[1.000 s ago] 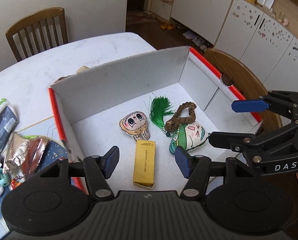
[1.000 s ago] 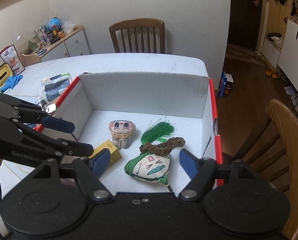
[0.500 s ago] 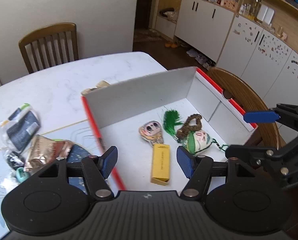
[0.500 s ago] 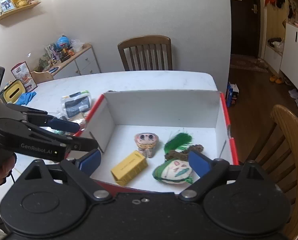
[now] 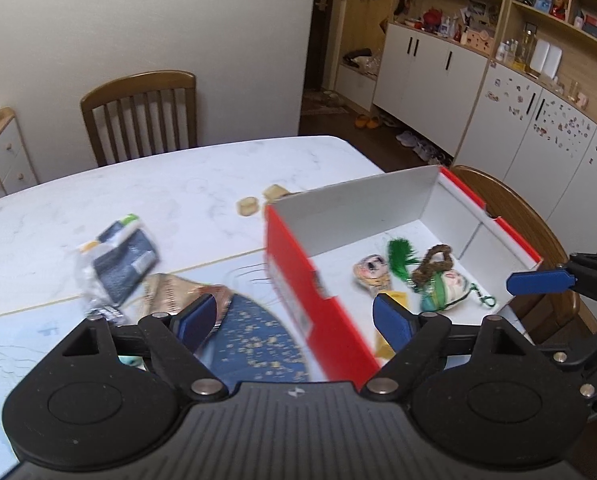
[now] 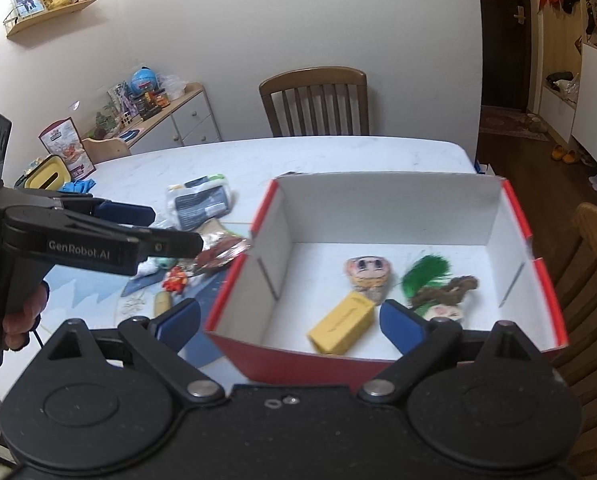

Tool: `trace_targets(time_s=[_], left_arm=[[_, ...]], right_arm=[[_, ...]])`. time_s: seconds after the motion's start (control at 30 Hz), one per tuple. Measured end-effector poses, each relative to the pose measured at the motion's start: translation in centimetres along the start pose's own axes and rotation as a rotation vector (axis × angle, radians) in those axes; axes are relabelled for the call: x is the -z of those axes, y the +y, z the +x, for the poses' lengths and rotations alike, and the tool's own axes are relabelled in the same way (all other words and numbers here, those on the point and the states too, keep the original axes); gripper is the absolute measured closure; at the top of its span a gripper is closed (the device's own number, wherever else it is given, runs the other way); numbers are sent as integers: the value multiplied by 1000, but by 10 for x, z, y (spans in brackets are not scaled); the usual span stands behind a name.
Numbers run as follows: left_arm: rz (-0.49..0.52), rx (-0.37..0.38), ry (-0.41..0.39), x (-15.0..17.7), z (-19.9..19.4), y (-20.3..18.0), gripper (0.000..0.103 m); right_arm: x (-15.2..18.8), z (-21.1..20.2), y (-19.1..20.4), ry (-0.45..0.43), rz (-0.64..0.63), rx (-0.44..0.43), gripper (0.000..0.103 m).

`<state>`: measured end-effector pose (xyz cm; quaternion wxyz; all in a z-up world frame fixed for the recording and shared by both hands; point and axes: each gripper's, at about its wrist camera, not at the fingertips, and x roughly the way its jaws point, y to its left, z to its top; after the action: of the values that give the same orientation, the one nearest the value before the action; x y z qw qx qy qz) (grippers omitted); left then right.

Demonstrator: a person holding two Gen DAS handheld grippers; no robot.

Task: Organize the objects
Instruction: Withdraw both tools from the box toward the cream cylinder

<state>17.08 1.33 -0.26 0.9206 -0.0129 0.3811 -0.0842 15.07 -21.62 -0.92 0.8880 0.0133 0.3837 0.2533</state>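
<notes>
A red cardboard box (image 6: pixel 378 208) with white inner walls stands on the table, its red side wall (image 5: pixel 294 280) toward my left gripper. Inside lie a yellow carton (image 6: pixel 342 324), a face charm (image 6: pixel 366 276), a green tassel (image 6: pixel 426 276), a brown bead bracelet (image 6: pixel 450 290) and a green-and-white plush charm (image 5: pixel 446 290). My left gripper (image 5: pixel 294 318) hovers over the box's left wall, jaws opening, holding nothing. My right gripper (image 6: pixel 290 322) hangs open above the box's near wall, also holding nothing.
Left of the box lie a clear packet with a black label (image 5: pixel 118 264), a foil snack bag (image 6: pixel 218 250), small trinkets (image 6: pixel 174 280) and a blue map mat (image 5: pixel 250 340). Two beige pieces (image 5: pixel 247 206) sit behind the box. Wooden chairs (image 6: pixel 314 104) stand at the table's far and right sides.
Both grippers have drawn back and up from inside the box. The left one swung left over the box's red wall. Both pairs of jaws stand wider than before.
</notes>
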Motion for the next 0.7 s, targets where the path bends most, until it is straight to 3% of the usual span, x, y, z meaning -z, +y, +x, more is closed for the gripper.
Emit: trace_targets(time_s=[0.23, 0.33, 0.7], left_arm=[[-19, -21, -7, 14, -10, 44, 16], [-40, -20, -9, 21, -12, 64, 1], [-32, -86, 11, 49, -6, 135, 0]], right_arm=[[-1, 9, 42, 13, -41, -26, 7], [-2, 15, 59, 16, -57, -25, 7], [-1, 50, 116, 58, -101, -21, 7]])
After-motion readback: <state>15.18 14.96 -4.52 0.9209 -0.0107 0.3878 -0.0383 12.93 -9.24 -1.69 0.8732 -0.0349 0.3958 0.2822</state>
